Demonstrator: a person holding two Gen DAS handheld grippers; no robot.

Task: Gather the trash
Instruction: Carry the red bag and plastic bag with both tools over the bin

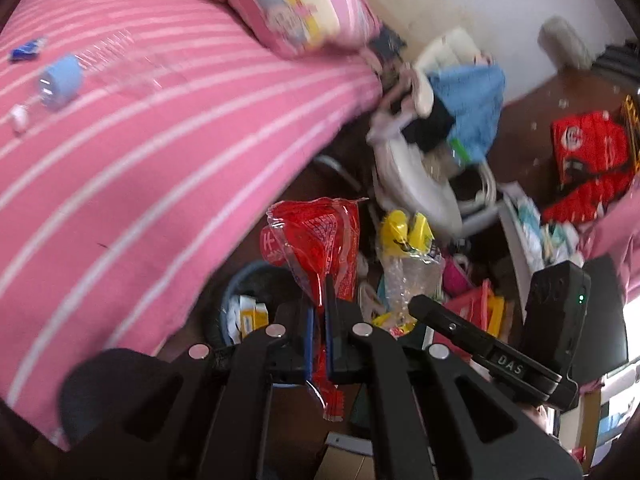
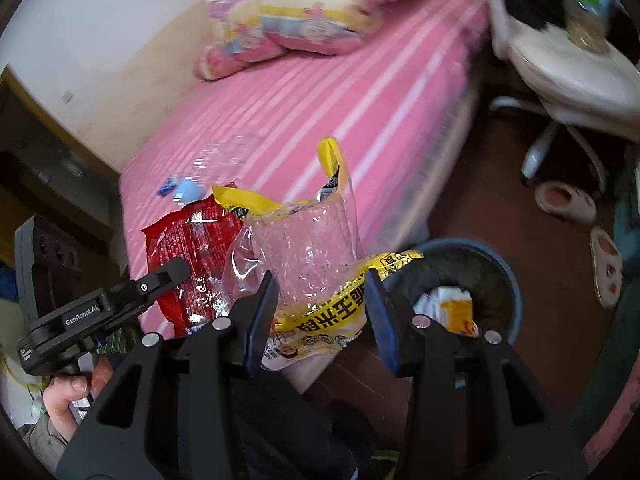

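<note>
Filling the upper left of both views, a pink striped bed is seen, with a pastel pillow lying at its far end. A white chair piled with clothes is seen at the upper right of the right wrist view, and 2 slippers are seen on the brown floor below it. A blue trash bin is seen at the lower right of centre in that view, with yellow-and-white scraps already inside.

A clear wrapper with yellow edging is held at the centre of the right wrist view; the right gripper is clamped on it, jaws part-way apart around its crumpled bulk. A red wrapper is pinched by the left gripper, whose jaws are drawn nearly together on it, at the lower centre of the left wrist view, above the bin.

A clear plastic bottle with a blue label is left on the bed at the upper left, a small blue scrap beside it.
</note>
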